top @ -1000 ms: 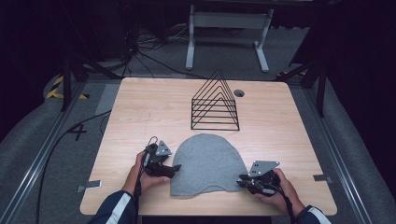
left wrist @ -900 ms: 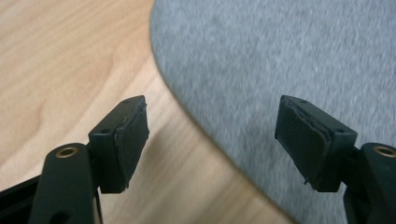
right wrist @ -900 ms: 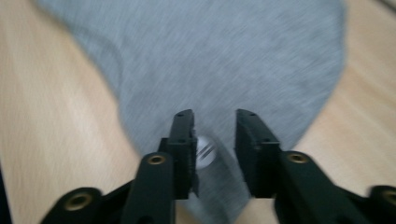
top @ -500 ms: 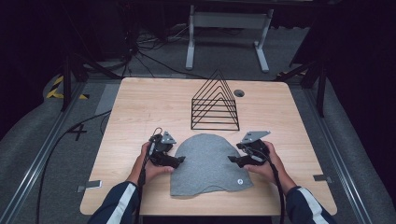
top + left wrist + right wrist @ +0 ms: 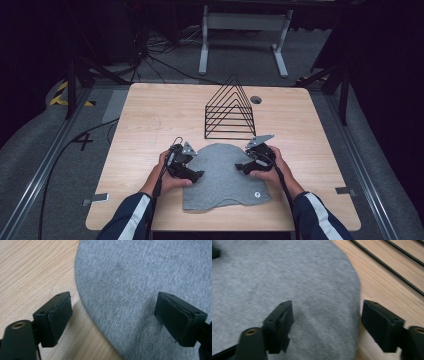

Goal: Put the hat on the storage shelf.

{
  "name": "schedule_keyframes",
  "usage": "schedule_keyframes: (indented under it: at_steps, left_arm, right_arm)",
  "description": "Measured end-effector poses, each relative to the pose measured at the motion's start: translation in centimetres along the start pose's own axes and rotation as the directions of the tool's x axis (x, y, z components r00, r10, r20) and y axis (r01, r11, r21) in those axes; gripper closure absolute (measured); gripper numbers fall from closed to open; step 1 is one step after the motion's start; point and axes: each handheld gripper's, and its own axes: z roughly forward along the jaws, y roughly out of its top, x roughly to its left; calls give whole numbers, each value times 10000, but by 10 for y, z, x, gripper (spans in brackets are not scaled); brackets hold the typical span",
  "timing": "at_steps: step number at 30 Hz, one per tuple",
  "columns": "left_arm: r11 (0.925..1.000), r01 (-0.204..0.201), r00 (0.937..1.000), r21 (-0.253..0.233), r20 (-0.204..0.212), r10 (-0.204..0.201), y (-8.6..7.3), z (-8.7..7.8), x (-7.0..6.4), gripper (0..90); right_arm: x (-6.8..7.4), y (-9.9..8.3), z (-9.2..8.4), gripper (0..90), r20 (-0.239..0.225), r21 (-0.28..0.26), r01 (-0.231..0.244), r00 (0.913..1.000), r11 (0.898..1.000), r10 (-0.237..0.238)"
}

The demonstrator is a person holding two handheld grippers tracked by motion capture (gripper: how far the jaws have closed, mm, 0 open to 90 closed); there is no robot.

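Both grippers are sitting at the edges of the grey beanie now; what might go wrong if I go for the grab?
Each open gripper straddles a side edge of the flat grey beanie: the left gripper has one pad over bare table, so it may pinch only the rim or slip off. The right gripper sits close to the black wire rack, which a lift might catch.

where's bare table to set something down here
Free: the left strip of the table beside the wire rack, and the right strip past the right hand-held gripper. Crowded: the front middle, under the grey beanie and left hand-held gripper.
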Motion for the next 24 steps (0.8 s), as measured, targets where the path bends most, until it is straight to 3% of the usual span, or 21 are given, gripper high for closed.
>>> schedule_keyframes:
  at_steps: [9,14,15,17,21,24]
  left_arm:
    - [9999,-113,9998,11,138,112,4,-2,-2,350]
    - [9998,7,9996,-190,286,-2,5,-2,0,558]
    - [9997,61,9990,-218,439,-52,6,-2,3,592]
    - [9997,177,9969,-173,773,-163,5,-3,5,716]
    - [9985,390,9923,-391,1190,-340,3,-2,11,831]
    - [9994,197,9946,-287,1026,-167,4,-3,8,849]
  right_arm:
    - [12,2,-6,530,-151,357,84,9999,9993,-79]
    - [13,2,-7,637,-303,406,84,9995,9991,-72]
    - [12,2,-9,710,-494,414,-18,9988,9991,39]
    - [10,0,-9,765,-674,344,-123,9976,9993,146]
    - [7,-2,-10,824,-839,266,-321,9959,9991,342]
    - [6,-3,-11,836,-838,243,-213,9962,9995,232]
